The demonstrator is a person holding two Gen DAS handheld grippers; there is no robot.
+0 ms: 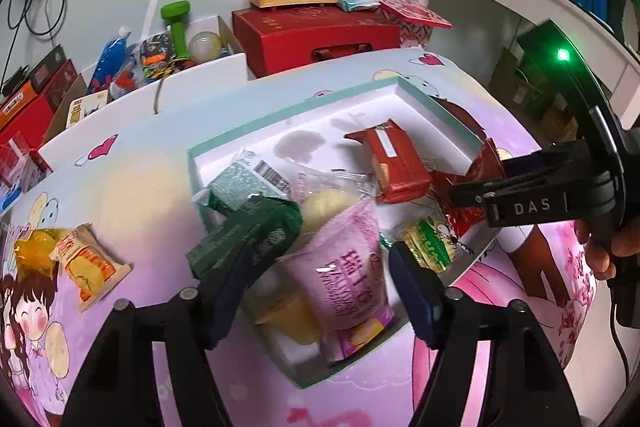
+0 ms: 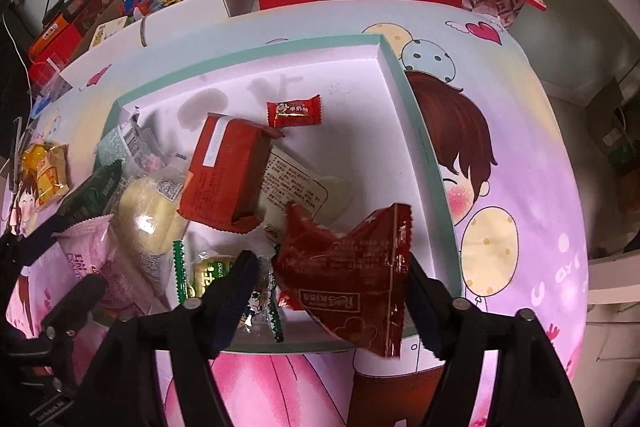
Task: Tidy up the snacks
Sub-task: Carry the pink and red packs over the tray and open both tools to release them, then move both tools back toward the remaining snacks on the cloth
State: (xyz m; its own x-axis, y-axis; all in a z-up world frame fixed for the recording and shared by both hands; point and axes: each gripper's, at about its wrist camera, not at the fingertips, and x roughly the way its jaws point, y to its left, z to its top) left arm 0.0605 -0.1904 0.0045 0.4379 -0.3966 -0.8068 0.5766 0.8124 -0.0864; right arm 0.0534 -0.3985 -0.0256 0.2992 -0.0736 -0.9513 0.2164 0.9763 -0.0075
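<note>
the snacks are being gathered into a shallow white box [image 2: 400, 75] with a teal rim, which sits open on the cartoon-printed bench [image 2: 520, 155] so both hands can drop packets in from above. the right gripper [image 2: 332, 291] hangs over the near right corner of the box, its fingers apart on either side of a crinkled dark red packet [image 2: 352, 267]; the packet looks just let go, loose between them and tipping over the rim, not pinched. the left gripper [image 1: 316, 263] hovers at the near left of the box, fingers also apart, with a dark green packet [image 1: 248, 231] lying against the left one and a pink pouch [image 1: 352, 267] below the gap, seemingly resting among the other snacks. a red-brown packet [image 2: 228, 171] and a small red candy [image 2: 294, 111] already lie further in. two orange and yellow packets [image 1: 68, 259] wait outside on the bench, far left, likely next to go in.
</note>
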